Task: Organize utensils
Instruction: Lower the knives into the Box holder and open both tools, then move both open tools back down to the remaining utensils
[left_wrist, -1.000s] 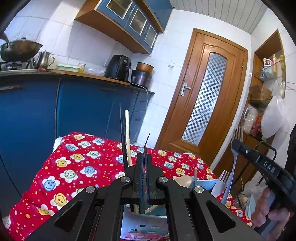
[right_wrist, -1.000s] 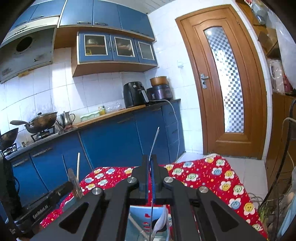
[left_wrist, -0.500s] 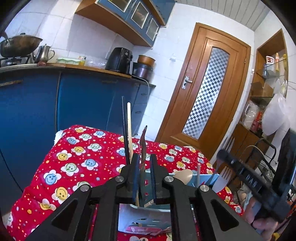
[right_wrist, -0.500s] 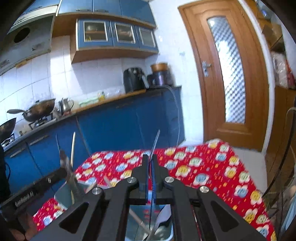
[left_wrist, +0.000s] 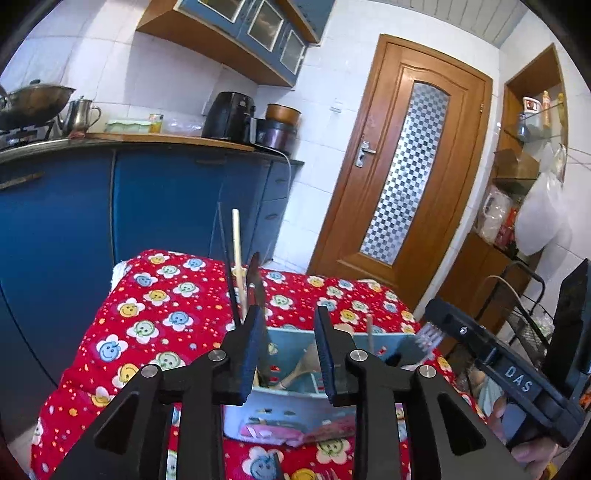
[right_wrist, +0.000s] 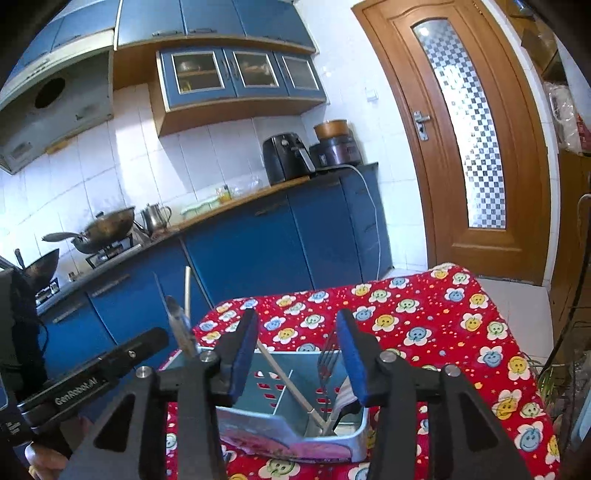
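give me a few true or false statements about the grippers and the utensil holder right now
1. Both grippers are open. True: the left gripper and right gripper show a clear gap between their blue pads, nothing held.
2. A fork stands in the utensil holder. True: the fork stands with its tines up.
3. The tablecloth is plain white. False: the tablecloth is red with smiley flowers.
4. The knife lies flat on the table. False: the knife stands blade up in the holder, beside the chopsticks.
5. The wooden door is wide open. False: the door is shut.
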